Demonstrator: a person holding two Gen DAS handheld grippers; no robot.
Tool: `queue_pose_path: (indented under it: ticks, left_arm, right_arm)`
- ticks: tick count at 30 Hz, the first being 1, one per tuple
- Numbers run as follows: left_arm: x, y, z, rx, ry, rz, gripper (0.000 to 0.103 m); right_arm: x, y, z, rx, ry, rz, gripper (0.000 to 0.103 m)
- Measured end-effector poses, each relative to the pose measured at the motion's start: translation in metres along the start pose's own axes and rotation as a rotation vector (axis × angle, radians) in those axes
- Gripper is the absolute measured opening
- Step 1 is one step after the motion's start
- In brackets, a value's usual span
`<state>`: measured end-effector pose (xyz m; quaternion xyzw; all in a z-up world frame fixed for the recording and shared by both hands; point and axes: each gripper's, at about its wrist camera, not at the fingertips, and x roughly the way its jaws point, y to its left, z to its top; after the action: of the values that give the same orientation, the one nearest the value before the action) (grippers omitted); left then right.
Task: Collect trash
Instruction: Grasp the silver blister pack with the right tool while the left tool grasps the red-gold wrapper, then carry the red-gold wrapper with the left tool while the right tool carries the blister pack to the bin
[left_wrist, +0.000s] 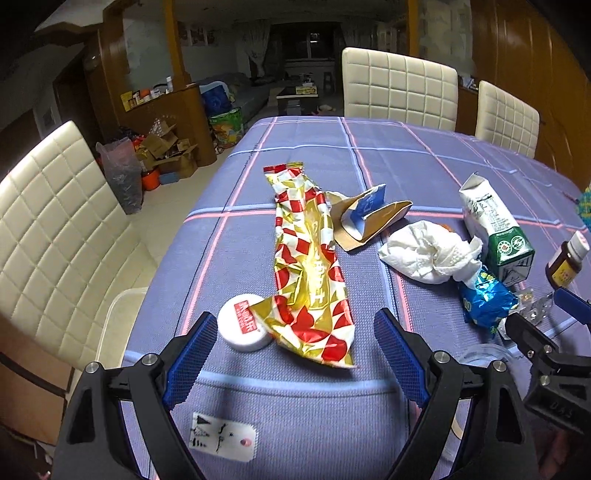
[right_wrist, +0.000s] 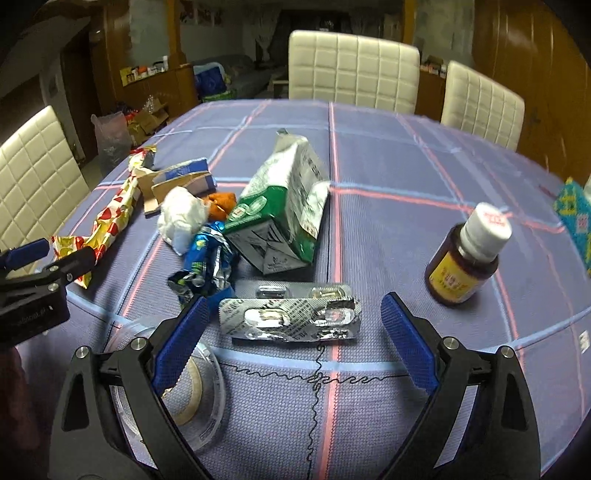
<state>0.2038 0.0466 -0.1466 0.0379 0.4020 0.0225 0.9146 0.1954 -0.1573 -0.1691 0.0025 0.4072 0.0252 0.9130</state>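
Hovering wide open and empty, left gripper (left_wrist: 295, 347) frames the snack wrapper (left_wrist: 310, 266) at lower centre; right gripper (right_wrist: 291, 328) straddles the blister pack (right_wrist: 290, 319) for pickup.

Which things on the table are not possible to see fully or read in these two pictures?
- Orange scrap: right wrist view, mostly hidden behind the tissue and milk carton.
- Clear round lid: right wrist view, covered by the right gripper finger.
- Teal patterned item: cut off by the right edge.
- Brown bottle label: too blurred to read.
- White cap: left wrist view, partly under the red-gold wrapper.
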Motion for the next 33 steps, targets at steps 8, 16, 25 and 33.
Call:
queue_pose_path:
  ticks: [8,16,25,33]
  left_arm:
    - [0.006,-0.013,0.001,0.047,0.003,-0.015,0.046]
    - [0.004,-0.007,-0.004,0.027,0.014,-0.065,0.012]
    - [-0.017,0.002,-0.002,-0.015,-0.050,-0.067,0.007]
    - [-0.043,0.009,-0.005,-0.029,-0.113,-0.053,0.007]
  right_arm:
    - [0.006,-0.008,-0.002,0.050,0.027,0.032,0.074]
    - [0.001,-0.009,-0.002,0.055,0.011,0.028,0.074]
    - [-0.010,-0.002,-0.003,0.033,-0.036,0.006,0.074]
    - [-0.029,0.005,-0.006,0.008,-0.088,-0.017,0.074]
